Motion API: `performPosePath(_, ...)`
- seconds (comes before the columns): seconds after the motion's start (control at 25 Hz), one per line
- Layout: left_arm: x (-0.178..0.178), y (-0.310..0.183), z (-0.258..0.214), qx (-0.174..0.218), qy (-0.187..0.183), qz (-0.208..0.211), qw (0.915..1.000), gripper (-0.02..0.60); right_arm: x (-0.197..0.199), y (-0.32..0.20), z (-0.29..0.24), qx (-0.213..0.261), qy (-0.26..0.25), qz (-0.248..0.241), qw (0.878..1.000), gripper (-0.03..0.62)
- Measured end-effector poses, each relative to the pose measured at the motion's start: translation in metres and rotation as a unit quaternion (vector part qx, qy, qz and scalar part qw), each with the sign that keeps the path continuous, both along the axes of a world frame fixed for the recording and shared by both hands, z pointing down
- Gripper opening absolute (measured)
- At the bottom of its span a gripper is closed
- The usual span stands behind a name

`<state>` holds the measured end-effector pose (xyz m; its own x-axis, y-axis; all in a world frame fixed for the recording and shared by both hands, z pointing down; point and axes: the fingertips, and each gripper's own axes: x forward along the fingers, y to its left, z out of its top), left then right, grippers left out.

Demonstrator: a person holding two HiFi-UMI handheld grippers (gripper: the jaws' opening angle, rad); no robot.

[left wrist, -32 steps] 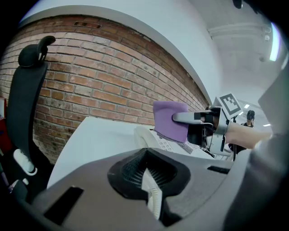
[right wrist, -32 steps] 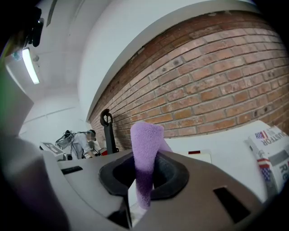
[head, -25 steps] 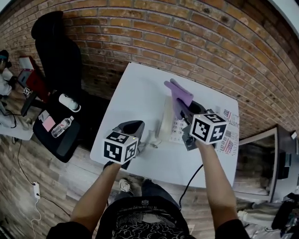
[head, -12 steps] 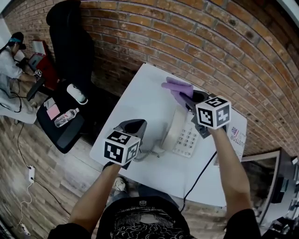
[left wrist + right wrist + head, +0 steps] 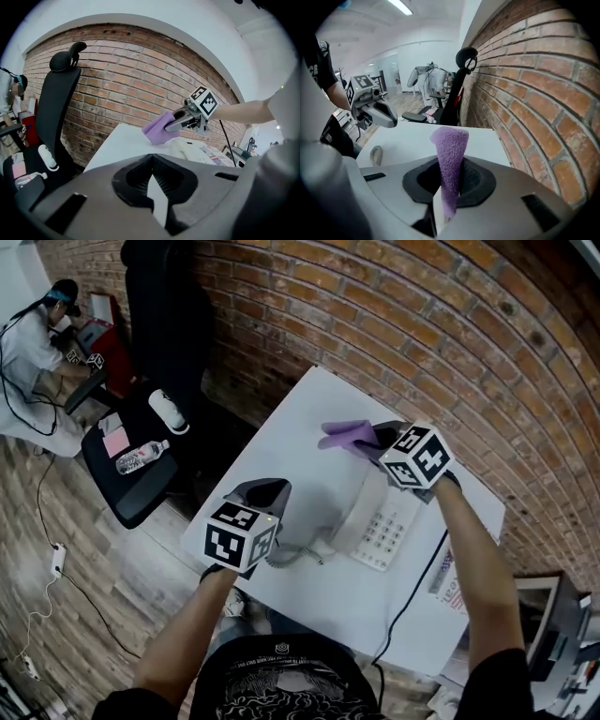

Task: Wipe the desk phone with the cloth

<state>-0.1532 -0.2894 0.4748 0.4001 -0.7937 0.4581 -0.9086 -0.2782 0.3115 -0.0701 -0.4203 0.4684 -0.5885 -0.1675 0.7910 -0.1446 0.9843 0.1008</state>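
A white desk phone (image 5: 382,523) lies on the white table (image 5: 281,442), with its handset (image 5: 352,504) on the left side. My right gripper (image 5: 371,442) is shut on a purple cloth (image 5: 345,434) and hovers just past the phone's far end. In the right gripper view the cloth (image 5: 451,157) stands up out of the closed jaws. My left gripper (image 5: 266,491) stays above the table's near left part, left of the handset, jaws together with nothing in them. The left gripper view has the cloth (image 5: 158,129) and the phone (image 5: 187,150) ahead.
A brick wall (image 5: 394,324) runs behind the table. A black office chair (image 5: 164,315) and a black seat (image 5: 131,474) holding a bottle and a flask stand to the left. A printed sheet (image 5: 446,575) and a black cable (image 5: 412,587) lie right of the phone. A person (image 5: 28,338) sits far left.
The right gripper has carried the cloth from over the phone's keypad to beyond its far end. The head view has swung round. The left gripper has kept its place.
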Motion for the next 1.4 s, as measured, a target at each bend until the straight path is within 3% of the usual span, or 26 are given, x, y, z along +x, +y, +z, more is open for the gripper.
performPosePath(0.4, -0.021, 0.016, 0.009, -0.009, 0.003, -0.029, 0.9996, 0.006, 0.0, 0.022, 0.037, -0.078, 0.079, -0.055, 0.992, 0.048)
performPosePath(0.72, -0.026, 0.027, 0.01, -0.007, 0.005, -0.03, 0.9995, 0.006, 0.001, 0.045, 0.046, -0.077, 0.163, -0.111, 0.977, 0.048)
performPosePath(1.4, -0.035, 0.055, 0.002, 0.001, 0.005, -0.011, 0.9999, 0.006, -0.007, 0.106, 0.049, -0.077, 0.176, -0.13, 0.973, 0.048)
